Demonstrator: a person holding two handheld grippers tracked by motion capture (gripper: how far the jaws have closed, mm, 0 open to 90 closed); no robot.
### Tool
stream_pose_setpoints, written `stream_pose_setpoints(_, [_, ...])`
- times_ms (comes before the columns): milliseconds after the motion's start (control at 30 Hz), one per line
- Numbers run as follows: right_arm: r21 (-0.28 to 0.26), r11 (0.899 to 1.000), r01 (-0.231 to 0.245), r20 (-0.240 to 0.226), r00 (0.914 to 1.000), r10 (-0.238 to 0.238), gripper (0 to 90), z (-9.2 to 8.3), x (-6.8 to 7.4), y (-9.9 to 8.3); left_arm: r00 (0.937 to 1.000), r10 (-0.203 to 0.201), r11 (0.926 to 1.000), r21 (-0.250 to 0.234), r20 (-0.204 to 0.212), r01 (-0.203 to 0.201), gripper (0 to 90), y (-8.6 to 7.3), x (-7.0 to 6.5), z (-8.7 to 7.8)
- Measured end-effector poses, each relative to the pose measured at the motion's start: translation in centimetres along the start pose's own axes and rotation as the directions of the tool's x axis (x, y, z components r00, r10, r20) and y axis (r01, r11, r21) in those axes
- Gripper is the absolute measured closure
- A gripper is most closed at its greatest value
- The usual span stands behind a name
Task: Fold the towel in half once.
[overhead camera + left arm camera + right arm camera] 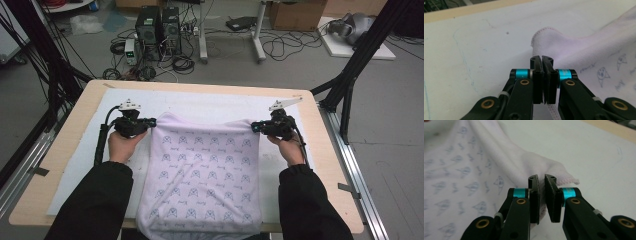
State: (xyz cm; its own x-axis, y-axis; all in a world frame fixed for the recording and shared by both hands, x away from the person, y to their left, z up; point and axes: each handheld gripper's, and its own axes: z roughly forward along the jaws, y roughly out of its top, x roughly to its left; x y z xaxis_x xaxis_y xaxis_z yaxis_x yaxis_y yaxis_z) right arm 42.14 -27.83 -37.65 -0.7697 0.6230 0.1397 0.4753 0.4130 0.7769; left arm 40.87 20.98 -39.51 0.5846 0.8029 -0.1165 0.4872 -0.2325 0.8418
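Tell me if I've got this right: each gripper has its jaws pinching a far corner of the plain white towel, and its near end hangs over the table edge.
One thing is off: the towel isn't plain. The high view shows a pale lilac cloth printed with small blue figures. The rest holds: the left gripper and right gripper each pinch a far corner, and the near end drapes over the table edge.

**Hidden edges, cut corners, blurred print**

The towel (200,170) runs off the bottom of the high view, so its near hem goes unseen, and both sleeves are cut there too. In the left gripper view the left gripper (542,60) covers the towel edge it sits on; the print at far right is clipped. In the right gripper view the right gripper (541,180) masks the hem between its pads, and the pattern at left blurs beyond reading.
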Motion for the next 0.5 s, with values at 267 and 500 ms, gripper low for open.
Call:
stream_pose_setpoints(267, [-0.027, 0.999, 0.025, -0.081, 0.9964, -0.027, 82.5, -3.4, 3.7, -1.4, 0.9906, 0.11, 0.9934, -0.042, 0.082, -0.106, 87.1, -2.1, -3.0, -5.2])
stream_pose_setpoints(500, [0.048, 0.997, 0.055, -0.12, 0.9916, -0.049, 82.2, -3.7, 7.5, -5.8, 0.9855, 0.084, 0.9964, -0.027, 0.147, -0.081, 86.0, -7.8, -4.6, -7.6])
